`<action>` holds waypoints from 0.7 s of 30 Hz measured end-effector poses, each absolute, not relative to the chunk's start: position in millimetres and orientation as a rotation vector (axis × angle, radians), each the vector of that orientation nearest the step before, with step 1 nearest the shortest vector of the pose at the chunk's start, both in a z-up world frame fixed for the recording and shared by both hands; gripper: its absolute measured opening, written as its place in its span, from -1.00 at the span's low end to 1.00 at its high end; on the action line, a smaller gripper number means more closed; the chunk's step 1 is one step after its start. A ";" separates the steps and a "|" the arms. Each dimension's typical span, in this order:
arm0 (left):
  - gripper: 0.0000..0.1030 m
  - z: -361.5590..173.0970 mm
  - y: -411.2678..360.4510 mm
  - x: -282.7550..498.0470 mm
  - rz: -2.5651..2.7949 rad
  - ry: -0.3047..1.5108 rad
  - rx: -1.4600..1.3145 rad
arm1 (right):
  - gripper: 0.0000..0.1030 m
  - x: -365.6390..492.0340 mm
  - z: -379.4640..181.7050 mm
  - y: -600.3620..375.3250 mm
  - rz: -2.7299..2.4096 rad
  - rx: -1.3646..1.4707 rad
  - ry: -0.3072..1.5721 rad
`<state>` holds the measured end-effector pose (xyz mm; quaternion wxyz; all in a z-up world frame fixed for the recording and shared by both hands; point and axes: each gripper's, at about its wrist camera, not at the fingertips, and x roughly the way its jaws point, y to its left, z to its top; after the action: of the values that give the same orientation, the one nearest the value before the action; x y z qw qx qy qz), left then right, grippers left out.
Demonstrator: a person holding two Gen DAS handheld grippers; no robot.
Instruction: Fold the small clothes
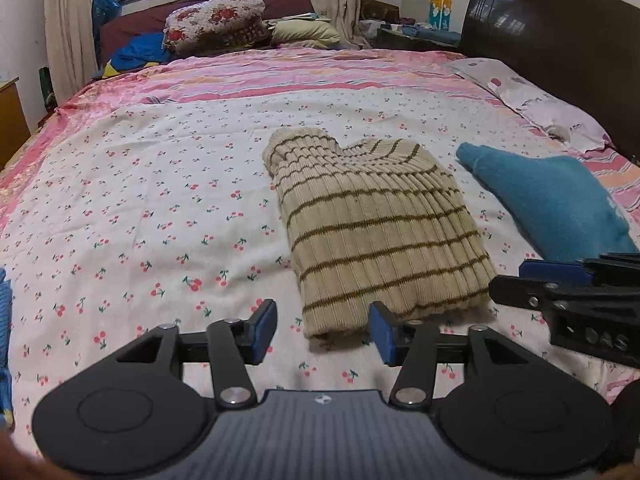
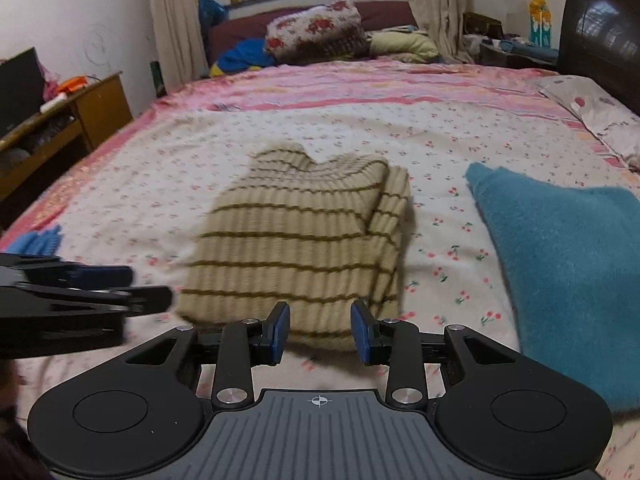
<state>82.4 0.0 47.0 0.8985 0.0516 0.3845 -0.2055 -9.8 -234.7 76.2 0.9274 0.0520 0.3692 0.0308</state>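
Our left gripper point(image 1: 324, 334) hangs over the bedspread with its blue pads point(image 1: 264, 330) well apart and nothing between them; the near hem of the sweater lies just past the right pad. No earlier view lets us say more of its jaws. Our right gripper point(image 2: 320, 334) stands narrower, its pads parted too, gripping nothing, with the sweater's near edge just beyond the tips. In the left view the right gripper shows at the right edge, and on its black mount we can make out raised letters that look like "AS"; the rest is too blurred to read. A small round crosshair mark sits on each gripper's ribbed grey body.

The sweater point(image 1: 372, 232) is a beige ribbed knit with thin brown stripes across it. It lies folded into a thick, roughly rectangular bundle in the middle of the bed, one sleeve layer showing along its right side in the right view. Just to its right, apart from it, lies a teal garment point(image 1: 560, 204). Both rest on a white sheet point(image 1: 160, 200) printed with small red cherries.
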 end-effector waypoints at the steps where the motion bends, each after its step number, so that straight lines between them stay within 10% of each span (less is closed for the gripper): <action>1: 0.21 45.9 0.5 78.8 -0.418 0.793 0.106 | -0.33 -15.9 77.8 -231.3 0.072 0.111 0.752; 7: 0.58 38.9 1.8 62.6 -0.356 0.801 0.144 | -0.28 -41.7 74.6 -216.4 0.081 0.163 0.744; 21: 0.63 28.3 8.1 43.4 -0.352 0.829 0.127 | -0.27 -58.8 60.1 -207.5 0.046 0.198 0.767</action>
<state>43.4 8.1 28.3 0.8984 0.0611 0.4004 -0.1699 -58.8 -207.5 60.1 0.9223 0.0965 0.3736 0.0223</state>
